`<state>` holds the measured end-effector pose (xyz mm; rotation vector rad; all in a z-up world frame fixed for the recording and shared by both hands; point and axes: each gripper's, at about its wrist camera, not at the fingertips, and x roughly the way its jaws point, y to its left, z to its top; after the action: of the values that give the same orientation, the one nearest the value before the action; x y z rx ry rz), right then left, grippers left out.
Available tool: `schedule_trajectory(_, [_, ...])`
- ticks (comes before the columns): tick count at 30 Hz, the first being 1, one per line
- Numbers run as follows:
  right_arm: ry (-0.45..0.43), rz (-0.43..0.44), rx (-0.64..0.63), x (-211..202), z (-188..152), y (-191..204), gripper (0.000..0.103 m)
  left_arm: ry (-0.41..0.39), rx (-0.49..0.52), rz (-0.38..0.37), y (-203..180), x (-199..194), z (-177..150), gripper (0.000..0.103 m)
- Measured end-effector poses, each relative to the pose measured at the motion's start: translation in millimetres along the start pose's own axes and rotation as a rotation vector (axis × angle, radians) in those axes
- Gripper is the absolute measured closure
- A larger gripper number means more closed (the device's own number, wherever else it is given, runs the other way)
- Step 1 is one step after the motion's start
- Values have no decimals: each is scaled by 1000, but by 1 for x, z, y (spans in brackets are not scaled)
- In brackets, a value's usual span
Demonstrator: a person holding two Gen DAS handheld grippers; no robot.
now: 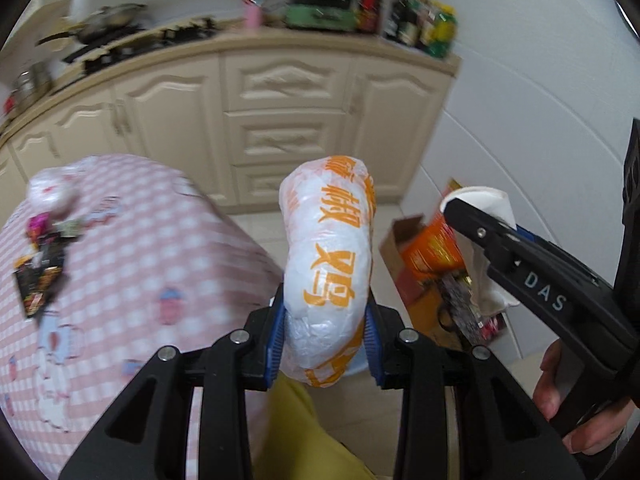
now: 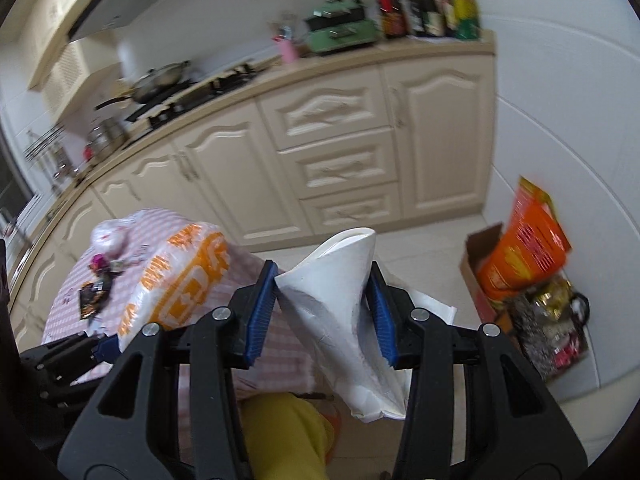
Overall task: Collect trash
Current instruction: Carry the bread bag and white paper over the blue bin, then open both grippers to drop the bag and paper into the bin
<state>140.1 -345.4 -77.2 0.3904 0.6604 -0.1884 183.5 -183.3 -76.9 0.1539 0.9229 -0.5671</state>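
Left wrist view: left gripper (image 1: 325, 334), blue pads clamped on a white plastic bag (image 1: 330, 256) printed with orange Chinese characters, blurred. To its right, the right gripper (image 1: 476, 216), lettered "DAS", pinches crumpled white paper (image 2: 344, 320). Cardboard box (image 2: 486, 276) of packaging on floor, far right; pink checked table (image 1: 132, 264) left.

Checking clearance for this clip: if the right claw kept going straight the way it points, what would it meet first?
Probably bare floor in front of the lower cabinets. The right claw, shut on crumpled white paper, has nothing else ahead; depth is uncertain.
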Motion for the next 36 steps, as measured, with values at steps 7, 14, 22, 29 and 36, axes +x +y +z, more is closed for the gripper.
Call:
schedule_trajectory(7, [42, -58, 70, 7, -10, -49, 59, 86, 80, -29, -50, 49, 3, 70])
schedule_trajectory(14, [120, -96, 147, 36, -23, -90, 59, 189, 119, -14, -75, 102, 6, 69])
schedule_trajectory(22, [241, -101, 222, 82, -39, -123, 59, 304, 102, 30, -76, 152, 10, 44])
schedule_trajectory(29, [343, -82, 235, 121, -49, -121, 58, 310, 39, 80, -47, 157, 9, 42])
schedule_trajectory(36, [327, -14, 187, 123, -32, -87, 33, 280, -25, 128, -19, 146, 11, 41])
